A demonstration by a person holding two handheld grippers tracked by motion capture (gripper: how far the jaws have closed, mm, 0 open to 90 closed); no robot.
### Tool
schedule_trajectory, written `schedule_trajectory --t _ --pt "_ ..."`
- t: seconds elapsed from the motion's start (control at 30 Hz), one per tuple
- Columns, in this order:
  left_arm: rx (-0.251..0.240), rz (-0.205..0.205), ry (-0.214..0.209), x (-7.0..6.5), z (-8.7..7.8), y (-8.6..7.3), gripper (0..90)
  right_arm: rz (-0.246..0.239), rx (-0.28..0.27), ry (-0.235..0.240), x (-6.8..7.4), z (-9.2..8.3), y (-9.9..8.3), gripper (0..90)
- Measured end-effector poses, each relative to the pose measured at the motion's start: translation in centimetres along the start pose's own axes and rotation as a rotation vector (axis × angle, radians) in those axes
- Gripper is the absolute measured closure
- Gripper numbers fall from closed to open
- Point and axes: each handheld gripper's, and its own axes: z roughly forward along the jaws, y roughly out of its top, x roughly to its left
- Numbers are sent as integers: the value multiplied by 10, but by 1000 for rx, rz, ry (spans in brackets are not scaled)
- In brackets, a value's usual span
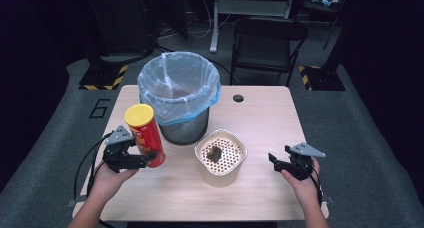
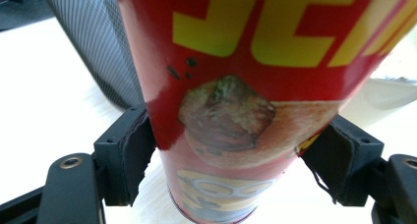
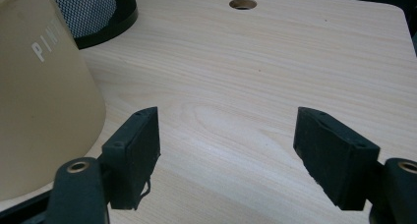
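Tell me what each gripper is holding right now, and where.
Left gripper clamps the red chip can by its lower body; right gripper is open, holding nothing.

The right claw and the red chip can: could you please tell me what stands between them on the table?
In the high view, the beige perforated container stands between the right claw and the red chip can.

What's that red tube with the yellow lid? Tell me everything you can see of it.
The red tube is a tall round snack canister, apparently cardboard, with a yellow lid, big yellow lettering and a printed picture of a crisp under a brown chunk. It stands nearly upright, leaning slightly, at the table's left, just in front of the mesh bin. The left tool clamps its lower part from both sides; whether its base touches the table is unclear.
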Motion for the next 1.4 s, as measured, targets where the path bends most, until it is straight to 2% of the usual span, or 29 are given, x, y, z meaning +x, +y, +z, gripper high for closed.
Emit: schedule_trajectory --t 0.27,0.5,0.83,0.87,1.03,1.17,1.4 --pt "-29 17 -18 -8 -38 47 238 -10 8 1 0 2 0 255" --pt "-49 51 1 -14 -61 83 238 -18 13 0 1 2 -1 256" --pt "-67 77 2 -9 -85 138 238 -25 21 0 4 4 -1 256" --pt "-73 83 12 -7 -88 150 238 -33 24 -2 3 4 -2 256" --pt "-81 73 11 2 -87 166 237 -25 28 -3 3 5 -2 257" --pt "-109 24 -17 16 -79 177 237 -22 22 1 3 5 -2 256" --pt "-85 -14 34 34 -51 188 239 -22 26 5 4 5 -2 257"
